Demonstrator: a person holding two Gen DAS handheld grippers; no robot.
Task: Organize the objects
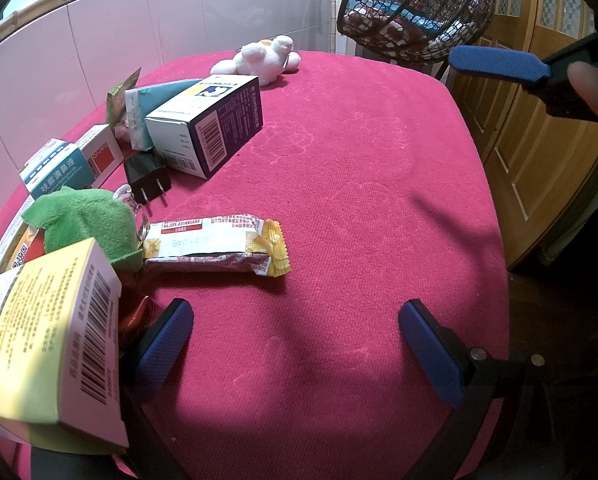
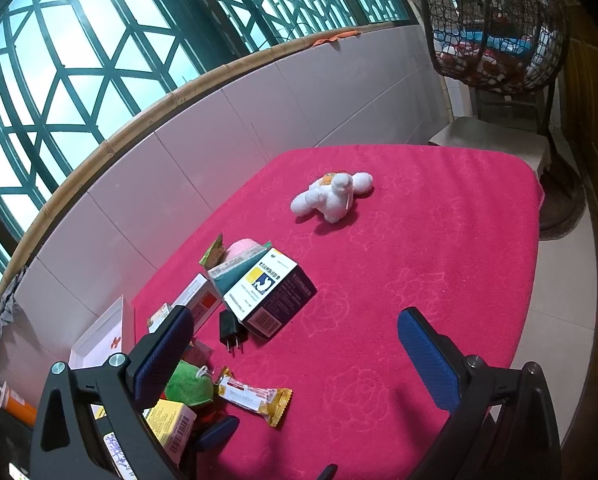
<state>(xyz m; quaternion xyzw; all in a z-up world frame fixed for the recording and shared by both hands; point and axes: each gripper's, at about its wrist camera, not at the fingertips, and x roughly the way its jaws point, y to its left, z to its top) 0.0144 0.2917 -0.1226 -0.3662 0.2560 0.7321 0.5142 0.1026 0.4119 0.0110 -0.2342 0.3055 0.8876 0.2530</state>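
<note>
My left gripper hovers open just above the pink tablecloth, with nothing between its fingers. Its left finger stands close beside a yellow box. Ahead lie a yellow-ended snack bar, a green plush, a black charger, a purple and white box and a white plush toy. My right gripper is higher up, open and empty. It looks down on the same snack bar, purple box and white plush.
Small medicine boxes crowd the table's left edge by a tiled wall. A white tray and an orange bottle sit off the table's left. A wire hanging chair and wooden doors stand to the right.
</note>
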